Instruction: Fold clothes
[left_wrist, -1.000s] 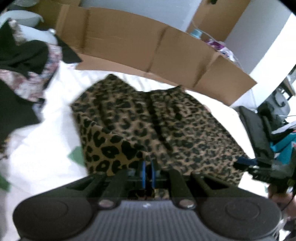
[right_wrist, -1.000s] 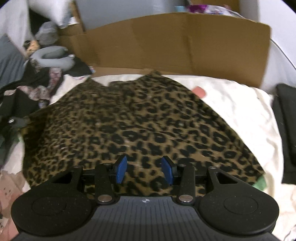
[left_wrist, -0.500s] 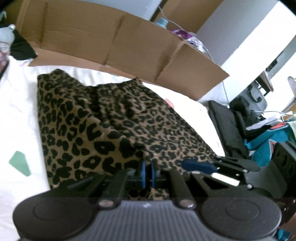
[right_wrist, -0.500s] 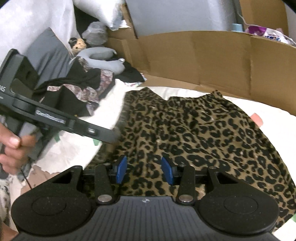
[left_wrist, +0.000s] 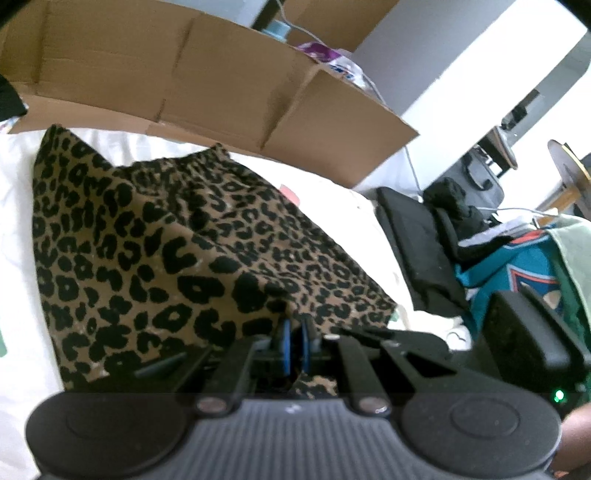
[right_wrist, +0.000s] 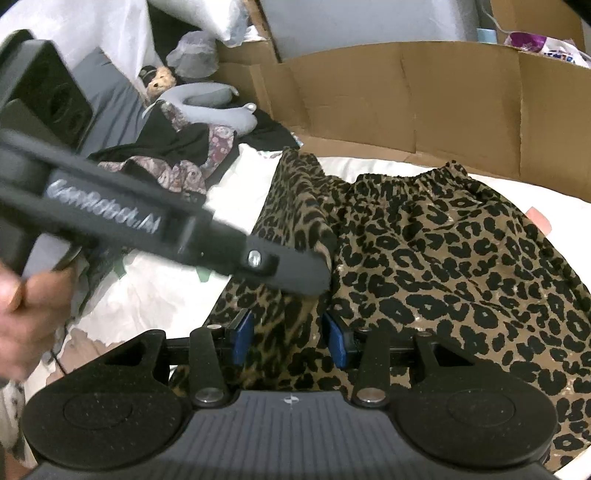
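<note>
Since a second ago the left tongs (left_wrist: 294, 345), clamped on the near edge of the leopard-print skirt (left_wrist: 177, 251) on the white bed (left_wrist: 14, 206), have carried it rightward over itself, making the first fold, while the right tongs (right_wrist: 289, 341) gape empty.

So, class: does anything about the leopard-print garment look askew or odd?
Yes. The leopard-print garment isn't flat: its left side is lifted and doubled over, pinched in the left gripper, leaving a raised, uneven fold. Mid-fold, not damage.
</note>
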